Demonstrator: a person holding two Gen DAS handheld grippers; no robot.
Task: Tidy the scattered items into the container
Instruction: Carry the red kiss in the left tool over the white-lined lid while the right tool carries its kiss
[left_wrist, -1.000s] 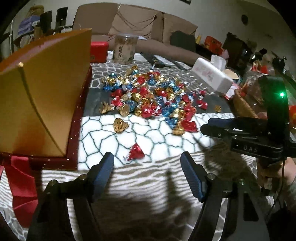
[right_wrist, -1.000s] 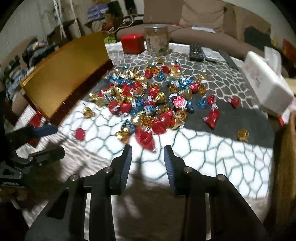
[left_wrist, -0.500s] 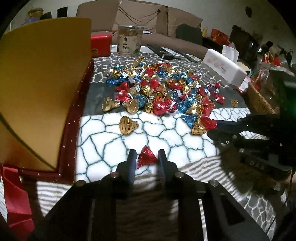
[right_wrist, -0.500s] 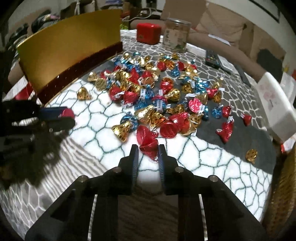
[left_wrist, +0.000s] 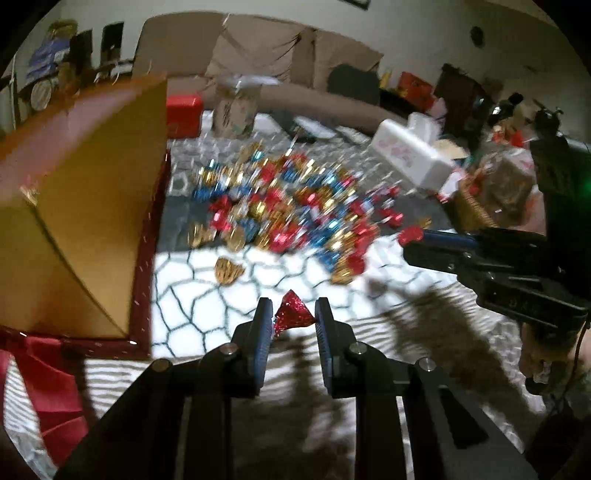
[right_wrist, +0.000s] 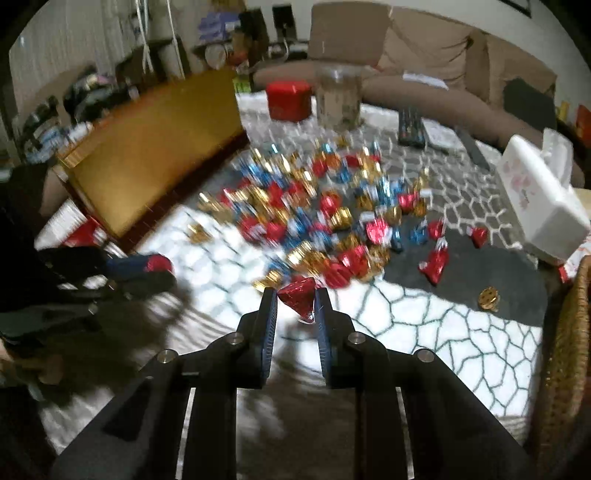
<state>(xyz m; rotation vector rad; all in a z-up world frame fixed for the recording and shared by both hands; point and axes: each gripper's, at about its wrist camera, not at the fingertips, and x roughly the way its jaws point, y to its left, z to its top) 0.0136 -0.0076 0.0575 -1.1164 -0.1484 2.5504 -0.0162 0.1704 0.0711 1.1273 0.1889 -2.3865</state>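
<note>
Cluttered living room, sofa along the back, and our desk (left_wrist: 207, 291) under a white-and-grey patterned cloth. From the left wrist view, our left gripper (left_wrist: 293, 319) at lower centre pinches one red candy (left_wrist: 292, 314) between its pads, lifted clear of the cloth. The gold-lined container (left_wrist: 92, 206) fills the left of the frame, its red rim just beside us, with open cloth between. We judge the task barely begun: the candy heap (left_wrist: 291, 210) lies almost whole at centre. At right, the right gripper (left_wrist: 410, 240) carries its own red piece.

From the right wrist view, our right gripper (right_wrist: 295, 306) at lower centre pinches a second red candy (right_wrist: 300, 297) at the heap's near edge. The container sits upper left, across clear cloth. A wicker basket (right_wrist: 565, 350) crowds the right edge.
</note>
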